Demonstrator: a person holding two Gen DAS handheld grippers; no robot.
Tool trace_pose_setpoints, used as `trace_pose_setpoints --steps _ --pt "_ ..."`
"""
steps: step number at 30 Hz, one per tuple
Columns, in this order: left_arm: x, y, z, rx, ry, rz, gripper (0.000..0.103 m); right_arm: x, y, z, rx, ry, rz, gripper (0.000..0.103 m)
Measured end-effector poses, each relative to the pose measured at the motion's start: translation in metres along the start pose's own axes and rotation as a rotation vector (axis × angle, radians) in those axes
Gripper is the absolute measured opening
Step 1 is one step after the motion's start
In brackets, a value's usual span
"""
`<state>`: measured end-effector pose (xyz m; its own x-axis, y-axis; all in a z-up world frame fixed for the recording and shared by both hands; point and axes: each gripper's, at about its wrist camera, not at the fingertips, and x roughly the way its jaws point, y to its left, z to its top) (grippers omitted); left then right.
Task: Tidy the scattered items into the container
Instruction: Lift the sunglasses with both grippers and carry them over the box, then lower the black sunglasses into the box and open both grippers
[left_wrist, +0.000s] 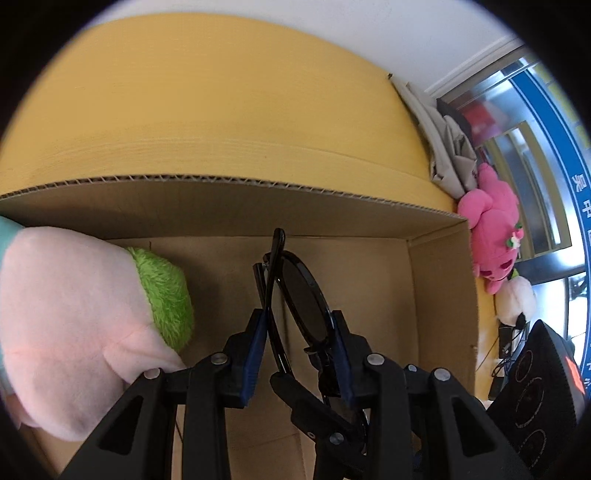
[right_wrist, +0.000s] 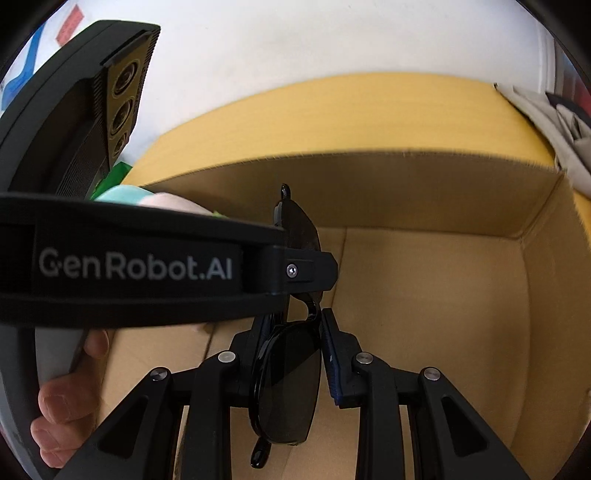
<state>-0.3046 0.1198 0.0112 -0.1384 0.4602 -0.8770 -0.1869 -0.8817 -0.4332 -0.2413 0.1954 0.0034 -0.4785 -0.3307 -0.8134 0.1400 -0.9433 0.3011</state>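
Black sunglasses (left_wrist: 306, 295) hang over the open cardboard box (left_wrist: 439, 295). My left gripper (left_wrist: 299, 325) is shut on one lens end of them. My right gripper (right_wrist: 291, 325) is shut on the other lens (right_wrist: 288, 384), folded temples between its fingers. The left gripper's body (right_wrist: 140, 266) crosses the right wrist view and pinches the upper lens (right_wrist: 299, 229). A pink and green plush toy (left_wrist: 74, 325) lies inside the box at the left. The box floor (right_wrist: 424, 302) shows bare below the glasses.
The box stands on a yellow table (left_wrist: 221, 103) by a white wall. A bright pink plush (left_wrist: 495, 229) and a white plush (left_wrist: 515, 299) lie outside the box at the right. Grey cloth (left_wrist: 447, 147) sits at the table's far right corner.
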Motion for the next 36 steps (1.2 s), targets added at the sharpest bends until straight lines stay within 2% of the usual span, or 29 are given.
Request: trace_pose_setpoints --steps 10,14,16,17,18,22,24,28,31,32,33,35,36 --pt "0.012 0.002 -0.001 0.008 0.012 0.037 0.033 0.013 -0.007 -0.013 0.037 0.012 0.005 0.029" --pt "0.013 -0.002 -0.002 0.016 -0.004 0.068 0.037 0.014 -0.012 -0.018 0.064 0.005 0.016 0.032" --pt "0.011 -0.005 -0.001 0.024 -0.023 0.077 0.037 0.013 -0.013 -0.021 0.072 0.001 0.019 0.046" --pt "0.009 -0.005 -0.001 0.024 -0.032 0.076 0.037 0.012 -0.012 -0.022 0.072 -0.002 0.019 0.060" --pt "0.007 -0.006 -0.001 0.024 -0.044 0.074 0.037 0.010 -0.012 -0.023 0.070 -0.006 0.015 0.068" --pt "-0.010 -0.006 -0.002 0.016 -0.100 0.084 0.038 0.002 -0.013 -0.029 0.081 -0.021 0.014 0.078" --pt "-0.024 -0.007 -0.005 0.021 -0.139 0.125 0.039 -0.008 -0.010 -0.033 0.077 -0.034 -0.003 0.083" --pt "-0.064 -0.006 -0.024 0.040 -0.224 0.138 0.039 -0.038 0.005 -0.048 0.002 -0.083 -0.065 0.092" --pt "-0.102 -0.006 -0.057 0.072 -0.307 0.158 0.047 -0.074 0.019 -0.070 -0.086 -0.146 -0.137 0.098" --pt "-0.115 -0.006 -0.073 0.089 -0.341 0.178 0.054 -0.085 0.021 -0.077 -0.109 -0.166 -0.152 0.102" --pt "-0.126 -0.006 -0.088 0.104 -0.370 0.202 0.067 -0.099 0.028 -0.089 -0.134 -0.191 -0.170 0.103" --pt "-0.146 -0.004 -0.127 0.131 -0.442 0.260 0.081 -0.116 0.032 -0.088 -0.166 -0.227 -0.192 0.103" --pt "-0.153 -0.002 -0.149 0.146 -0.475 0.298 0.082 -0.130 0.034 -0.097 -0.176 -0.243 -0.197 0.103"
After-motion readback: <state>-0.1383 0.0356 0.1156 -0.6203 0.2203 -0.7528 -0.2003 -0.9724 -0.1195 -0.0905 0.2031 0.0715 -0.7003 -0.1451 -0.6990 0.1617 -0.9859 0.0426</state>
